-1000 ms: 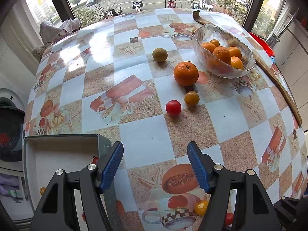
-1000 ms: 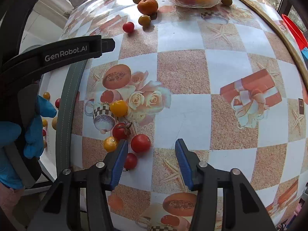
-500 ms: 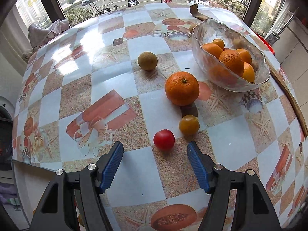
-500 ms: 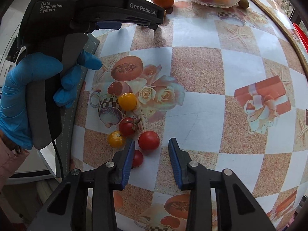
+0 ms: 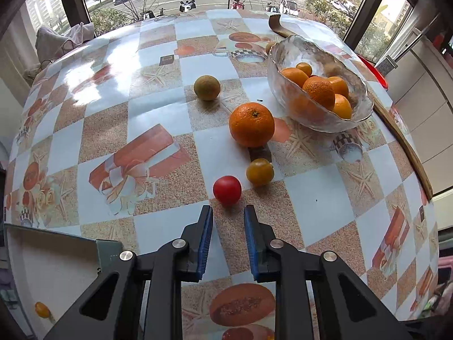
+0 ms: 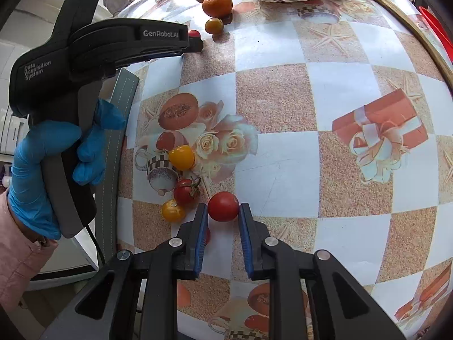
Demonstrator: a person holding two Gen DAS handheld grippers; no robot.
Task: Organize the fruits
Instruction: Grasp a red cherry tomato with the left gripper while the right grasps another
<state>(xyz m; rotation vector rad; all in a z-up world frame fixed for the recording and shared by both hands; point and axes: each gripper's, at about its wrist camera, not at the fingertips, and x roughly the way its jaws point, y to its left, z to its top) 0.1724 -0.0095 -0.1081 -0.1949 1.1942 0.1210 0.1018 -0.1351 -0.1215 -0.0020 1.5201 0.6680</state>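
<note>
In the left wrist view my left gripper [image 5: 227, 211] is open with a narrow gap, just short of a red tomato [image 5: 227, 190]. Beyond it lie a small yellow-orange fruit [image 5: 260, 171], a big orange [image 5: 251, 124] and a green-brown fruit [image 5: 207, 87]. A glass bowl [image 5: 359, 113] holds several oranges. In the right wrist view my right gripper [image 6: 223, 209] is narrowly open, its tips on either side of a red tomato [image 6: 223, 206]. Beside it lie a stemmed red tomato [image 6: 186, 192] and two yellow tomatoes [image 6: 181, 157] [image 6: 172, 211].
A grey-rimmed white tray [image 5: 51, 266] at the table's near left holds a small yellow fruit [image 5: 42, 309]. A wooden strip [image 5: 407, 147] runs along the table's right edge. The left gripper body [image 6: 85, 53] and a blue-gloved hand fill the left of the right wrist view.
My left gripper has moved forward up to the red tomato and its jaws have narrowed. My right gripper has moved forward, narrowing around its red tomato.
</note>
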